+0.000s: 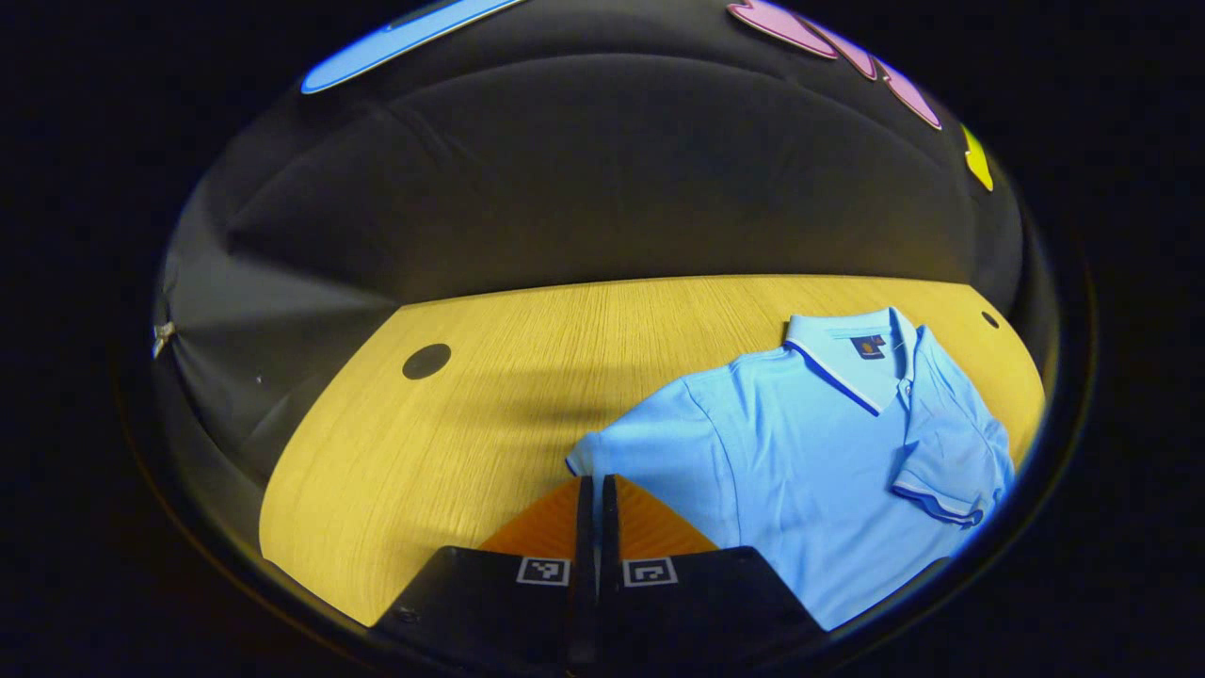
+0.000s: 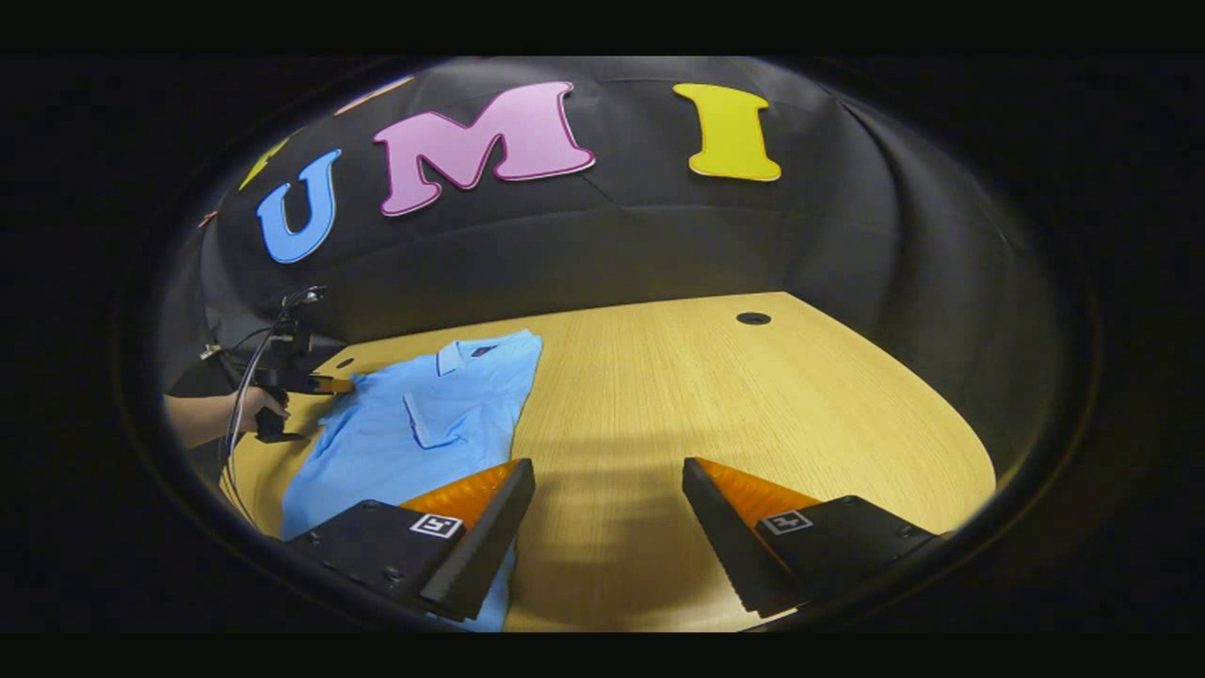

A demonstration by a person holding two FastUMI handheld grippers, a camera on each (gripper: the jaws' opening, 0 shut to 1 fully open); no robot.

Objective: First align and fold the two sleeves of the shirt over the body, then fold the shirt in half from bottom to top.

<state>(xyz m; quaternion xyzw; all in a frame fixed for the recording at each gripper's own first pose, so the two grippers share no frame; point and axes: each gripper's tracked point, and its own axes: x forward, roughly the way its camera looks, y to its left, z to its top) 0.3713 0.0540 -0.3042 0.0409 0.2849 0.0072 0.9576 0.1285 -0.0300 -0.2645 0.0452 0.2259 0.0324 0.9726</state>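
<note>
A light blue polo shirt point(image 1: 800, 471) lies flat on the wooden table point(image 1: 452, 443), collar toward the far wall. One sleeve point(image 1: 946, 471) is folded over the body. The other sleeve point(image 1: 621, 443) lies spread out, and my left gripper point(image 1: 596, 482) is shut with its tips at that sleeve's hem, seemingly pinching it. In the right gripper view the shirt point(image 2: 452, 395) lies at the left, with the left gripper point(image 2: 334, 384) held by a hand point(image 2: 254, 405) at its far sleeve. My right gripper point(image 2: 607, 466) stands open above bare table, just right of the shirt's hem.
The table point(image 2: 734, 405) stretches bare to the right of the shirt, with a round cable hole point(image 2: 753, 318) near its back edge. Another hole point(image 1: 426, 361) lies left of the shirt. A cable hangs from the left gripper.
</note>
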